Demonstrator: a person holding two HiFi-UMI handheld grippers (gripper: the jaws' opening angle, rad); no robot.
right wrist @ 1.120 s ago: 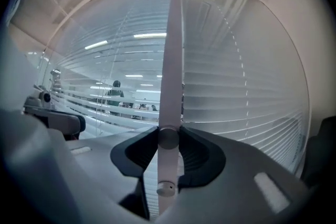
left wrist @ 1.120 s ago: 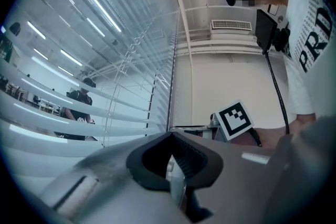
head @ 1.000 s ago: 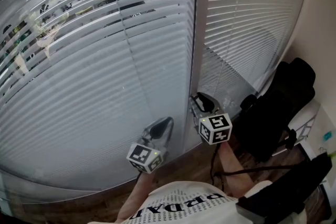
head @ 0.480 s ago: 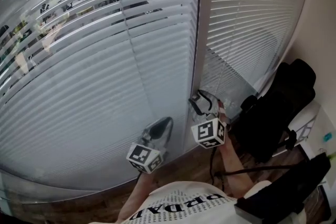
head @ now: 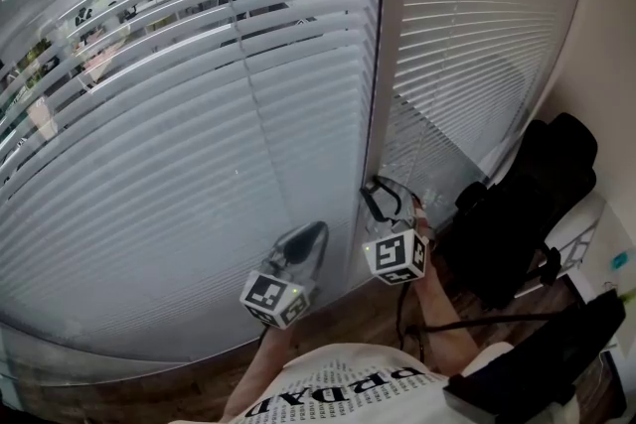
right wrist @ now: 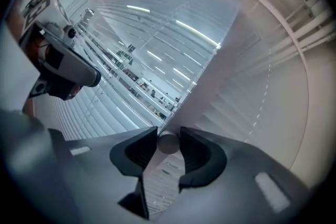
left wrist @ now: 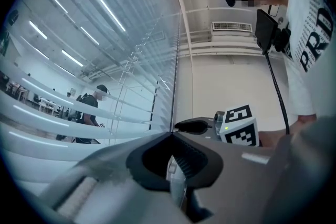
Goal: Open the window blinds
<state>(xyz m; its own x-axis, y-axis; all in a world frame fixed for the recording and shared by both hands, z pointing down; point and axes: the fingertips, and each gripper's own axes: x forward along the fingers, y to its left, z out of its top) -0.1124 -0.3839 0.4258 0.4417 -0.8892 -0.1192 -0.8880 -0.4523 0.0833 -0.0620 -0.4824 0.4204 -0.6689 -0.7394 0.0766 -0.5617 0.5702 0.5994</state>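
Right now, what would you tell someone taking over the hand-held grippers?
Left hand-held gripper: shut on the clear wand of the left blind.
Right hand-held gripper: jaws have just been closing, round rod gripped between them, beside the middle frame.
Done: left blind's top slats let the room show through.
Left to do: its lower slats and the right blind look closed.

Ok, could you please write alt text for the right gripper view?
The right gripper, whose jaws have just closed further, grips the round end of the tilt wand. Behind it, white blinds stand partly open onto a lit office.
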